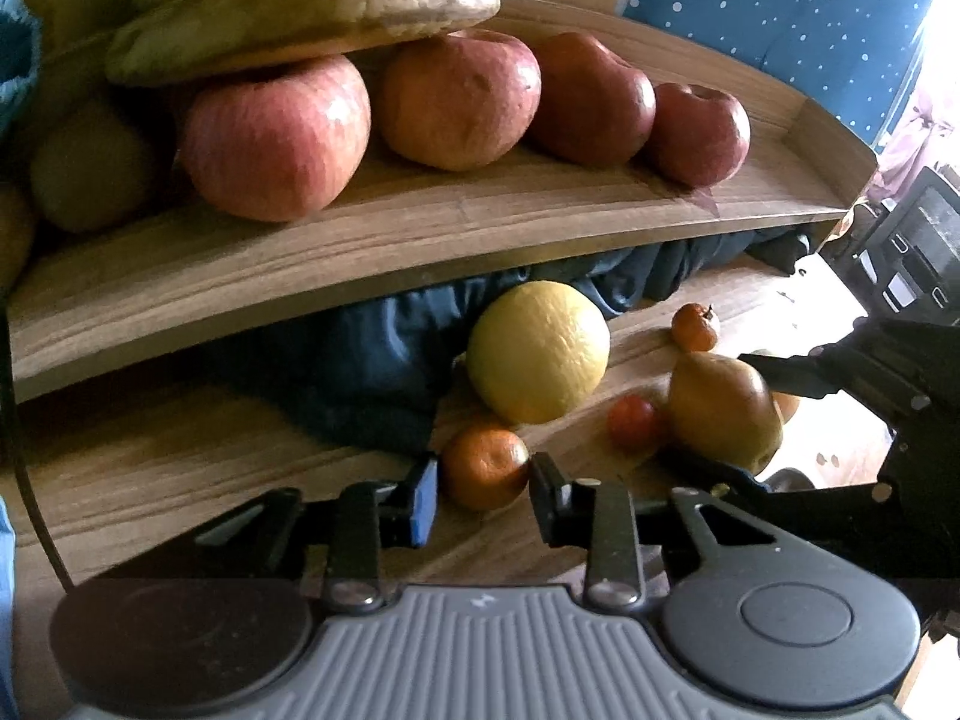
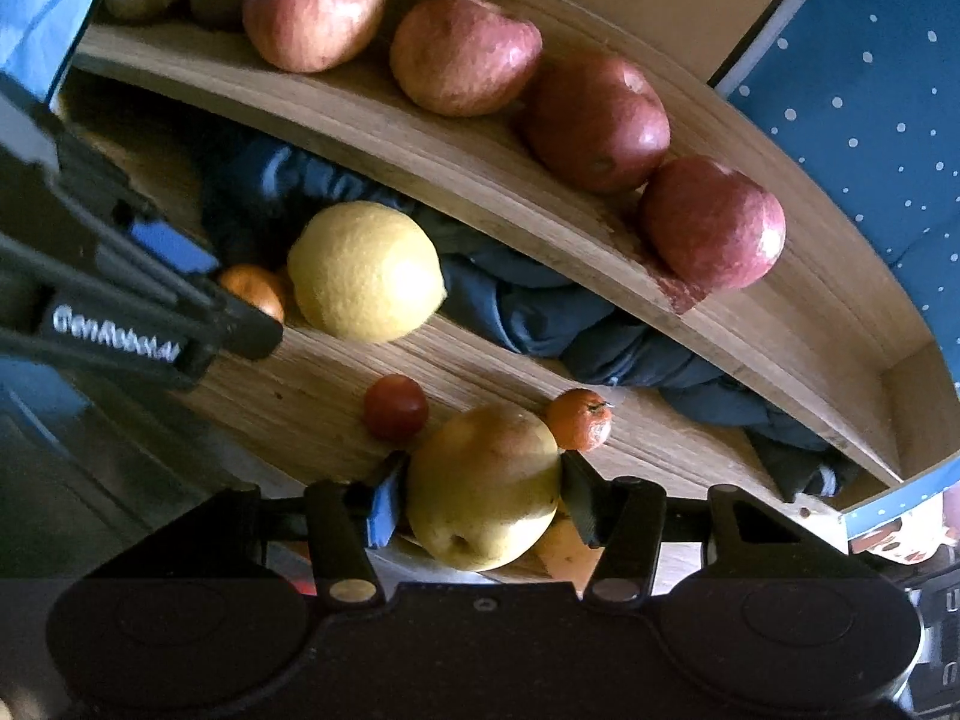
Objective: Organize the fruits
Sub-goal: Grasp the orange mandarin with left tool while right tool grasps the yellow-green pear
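Observation:
My left gripper (image 1: pixel 483 489) has its two fingers on either side of a small orange mandarin (image 1: pixel 486 468) on the lower wooden shelf (image 1: pixel 150 468); the jaws touch or nearly touch it. My right gripper (image 2: pixel 480 501) is shut on a yellow-green pear (image 2: pixel 483 486), which also shows in the left wrist view (image 1: pixel 723 411). A large yellow citrus (image 1: pixel 538 351) sits behind the mandarin. A small red fruit (image 2: pixel 395 407) and a second mandarin (image 2: pixel 579 419) lie near the pear. Several red apples (image 1: pixel 276 138) and bananas (image 1: pixel 300 12) rest on the upper shelf (image 1: pixel 420 222).
A dark blue cloth (image 1: pixel 360 354) is bunched at the back of the lower shelf. Greenish fruits (image 1: pixel 90 168) sit at the upper shelf's left end. A blue dotted wall (image 1: pixel 780 12) stands behind. The left gripper's body (image 2: pixel 120 300) crosses the right wrist view.

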`<control>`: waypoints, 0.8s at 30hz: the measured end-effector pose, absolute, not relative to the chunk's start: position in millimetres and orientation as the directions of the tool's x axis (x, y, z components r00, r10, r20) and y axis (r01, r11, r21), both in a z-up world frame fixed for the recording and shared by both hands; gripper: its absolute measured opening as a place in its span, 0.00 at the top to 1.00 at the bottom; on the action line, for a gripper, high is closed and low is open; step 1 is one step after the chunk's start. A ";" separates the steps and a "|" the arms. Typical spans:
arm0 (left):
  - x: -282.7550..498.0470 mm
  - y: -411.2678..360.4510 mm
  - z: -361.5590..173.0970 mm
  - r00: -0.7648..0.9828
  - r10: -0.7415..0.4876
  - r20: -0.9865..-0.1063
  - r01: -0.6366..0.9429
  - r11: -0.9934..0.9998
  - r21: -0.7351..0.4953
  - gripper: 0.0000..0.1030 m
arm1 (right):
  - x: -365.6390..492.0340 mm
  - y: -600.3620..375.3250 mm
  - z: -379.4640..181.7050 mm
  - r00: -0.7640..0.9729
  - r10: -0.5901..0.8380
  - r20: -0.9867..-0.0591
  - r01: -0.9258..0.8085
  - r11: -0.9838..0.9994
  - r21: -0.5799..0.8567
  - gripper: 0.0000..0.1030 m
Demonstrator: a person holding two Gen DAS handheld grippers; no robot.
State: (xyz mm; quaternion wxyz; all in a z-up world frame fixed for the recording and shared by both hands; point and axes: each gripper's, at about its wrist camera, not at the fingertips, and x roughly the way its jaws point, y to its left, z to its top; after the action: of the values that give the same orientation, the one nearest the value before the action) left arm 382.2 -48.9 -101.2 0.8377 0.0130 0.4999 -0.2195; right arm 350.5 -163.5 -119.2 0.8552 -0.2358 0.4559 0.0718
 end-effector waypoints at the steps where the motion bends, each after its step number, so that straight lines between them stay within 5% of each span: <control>1: 381.8 -48.9 -101.1 0.403 -0.355 -0.843 0.380 0.904 -0.199 0.65 | 349.9 -163.1 -118.2 0.574 -0.077 -0.815 -0.339 0.884 -0.322 0.46; 24: 378.8 -51.6 -99.8 0.403 -0.365 -0.839 0.393 0.897 -0.201 0.66 | 351.3 -170.1 -120.8 0.543 -0.007 -0.840 -0.283 0.940 -0.191 0.46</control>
State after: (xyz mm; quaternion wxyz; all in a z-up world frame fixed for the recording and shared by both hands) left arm 378.8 -51.6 -99.8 0.8375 0.0140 0.4972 -0.2262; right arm 351.3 -170.1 -120.8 0.8648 -0.1540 0.4713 0.0798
